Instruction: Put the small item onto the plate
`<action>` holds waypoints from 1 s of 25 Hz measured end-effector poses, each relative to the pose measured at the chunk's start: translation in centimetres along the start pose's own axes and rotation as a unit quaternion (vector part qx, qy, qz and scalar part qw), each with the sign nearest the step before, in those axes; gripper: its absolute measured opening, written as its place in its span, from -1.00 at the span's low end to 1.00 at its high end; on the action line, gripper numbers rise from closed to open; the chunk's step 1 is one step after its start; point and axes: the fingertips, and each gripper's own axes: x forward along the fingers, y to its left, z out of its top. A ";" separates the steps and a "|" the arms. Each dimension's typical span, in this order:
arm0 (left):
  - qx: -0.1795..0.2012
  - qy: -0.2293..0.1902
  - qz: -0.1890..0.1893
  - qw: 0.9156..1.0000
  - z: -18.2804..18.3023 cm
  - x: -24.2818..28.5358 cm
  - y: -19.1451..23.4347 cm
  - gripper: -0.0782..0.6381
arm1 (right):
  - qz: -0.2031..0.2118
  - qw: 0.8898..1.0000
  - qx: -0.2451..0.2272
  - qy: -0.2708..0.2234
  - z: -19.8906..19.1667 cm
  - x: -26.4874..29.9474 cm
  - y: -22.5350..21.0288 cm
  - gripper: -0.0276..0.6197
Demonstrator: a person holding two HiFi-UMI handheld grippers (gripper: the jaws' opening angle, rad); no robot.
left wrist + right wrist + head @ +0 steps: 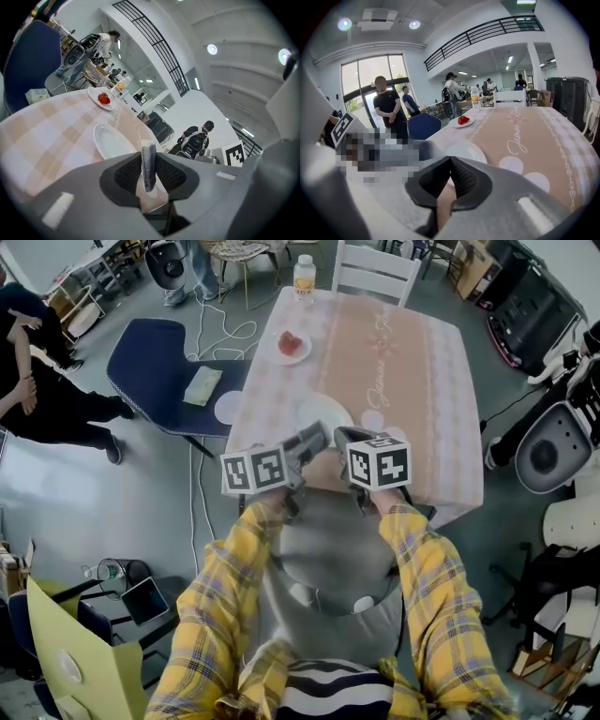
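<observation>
The left gripper (149, 161) pinches a small grey item (149, 171); the white plate (110, 140) lies just ahead; the right gripper view alone shows the right gripper (451, 161) shut, empty.

Left tool (149, 157) clamped, right tool (450, 161) closed

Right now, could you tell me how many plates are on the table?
2. An empty white plate sits at the near edge; a second plate, holding a red item, sits farther back on the left. The pale circles on the cloth look printed.
</observation>
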 end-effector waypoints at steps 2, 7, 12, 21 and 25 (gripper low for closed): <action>-0.006 0.006 0.004 1.000 0.1 0.3 0.5 -0.55 | -0.001 1.000 -0.001 0.002 0.3 0.6 -0.4 -0.92; -0.050 0.005 -0.003 0.999 1.3 1.6 1.5 -0.54 | -0.003 1.000 0.001 0.010 0.7 1.8 -1.5 -0.92; -0.067 0.014 0.007 0.998 2.1 2.5 2.4 -0.54 | -0.006 1.000 0.009 0.007 1.1 2.5 -1.9 -0.92; -0.094 0.108 0.012 0.990 1.6 4.8 3.1 -0.54 | 0.005 1.000 0.020 0.004 1.1 2.6 -2.1 -0.92; -0.066 0.152 0.016 0.986 1.4 5.3 3.1 -0.54 | 0.003 1.000 0.021 0.004 1.0 2.6 -2.4 -0.92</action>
